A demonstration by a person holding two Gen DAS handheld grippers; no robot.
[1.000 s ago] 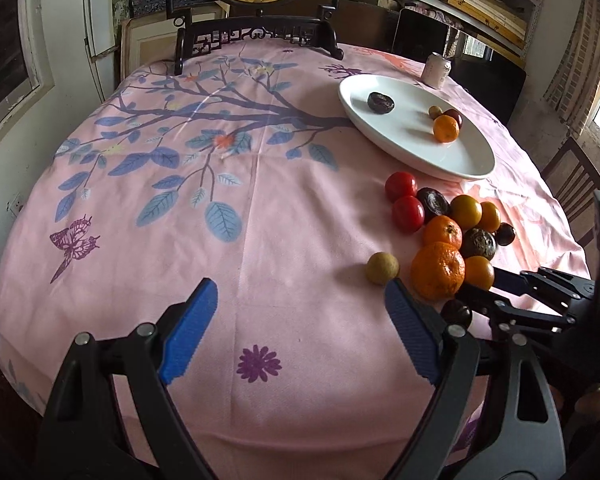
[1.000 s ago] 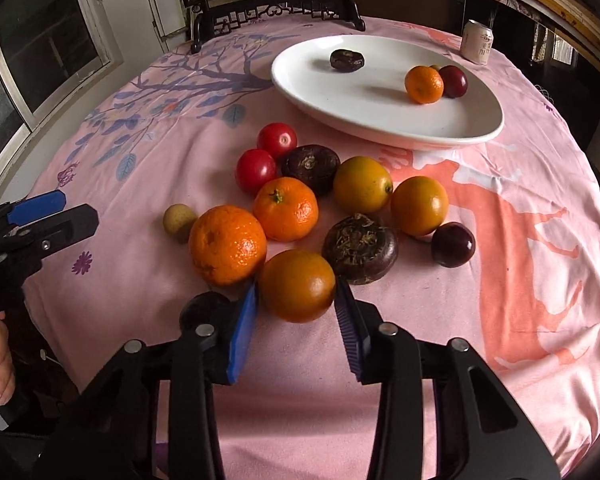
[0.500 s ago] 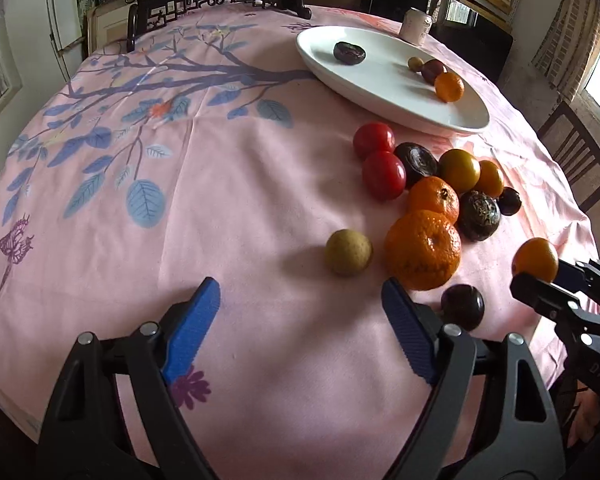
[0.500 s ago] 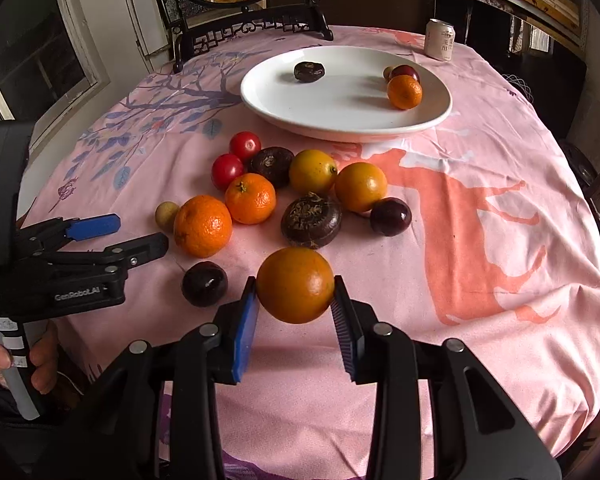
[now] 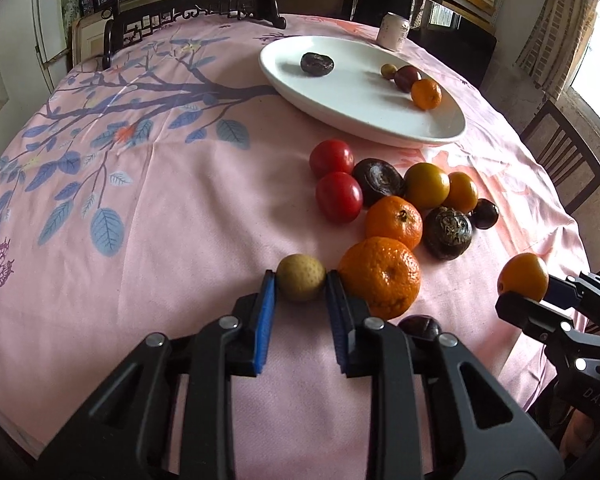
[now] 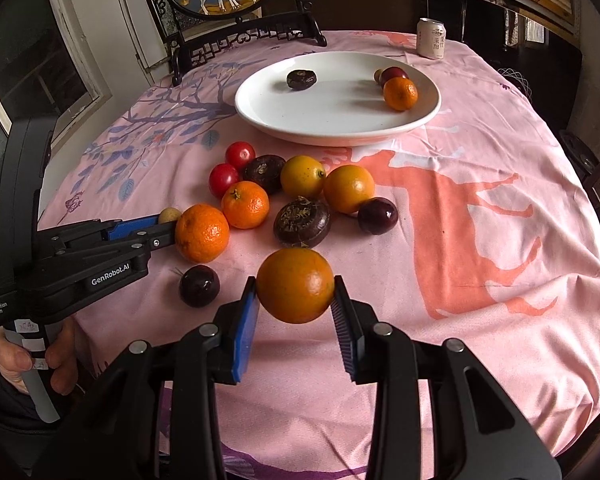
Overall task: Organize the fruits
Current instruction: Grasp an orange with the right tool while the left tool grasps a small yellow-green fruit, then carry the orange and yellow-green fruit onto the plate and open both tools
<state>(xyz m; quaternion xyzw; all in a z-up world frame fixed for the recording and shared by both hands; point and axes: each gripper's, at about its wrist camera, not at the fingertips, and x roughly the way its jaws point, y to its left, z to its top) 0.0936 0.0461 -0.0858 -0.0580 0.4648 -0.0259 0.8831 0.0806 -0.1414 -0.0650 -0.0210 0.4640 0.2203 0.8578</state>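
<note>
Currently the left hand-held gripper (image 5: 301,286) is closed down on the small tan fruit (image 5: 301,282), blue pads touching both sides, fruit resting on the pink worktop (image 5: 172,208). Big mandarin (image 5: 380,276) sits just right of its right finger, touching it; a dark plum (image 5: 419,326) is partly hidden behind that finger. Right hand-held gripper (image 6: 295,300) clamps a smooth orange (image 6: 295,285) between its pads, apparently lifted clear of the cloth. Ahead of both: loose cluster of tomatoes, oranges and dark fruit. Further ahead, the white plate (image 6: 300,120) holds a dark fruit, a mandarin, a plum and one small pale fruit. Can (image 6: 431,38) beyond the plate.
</note>
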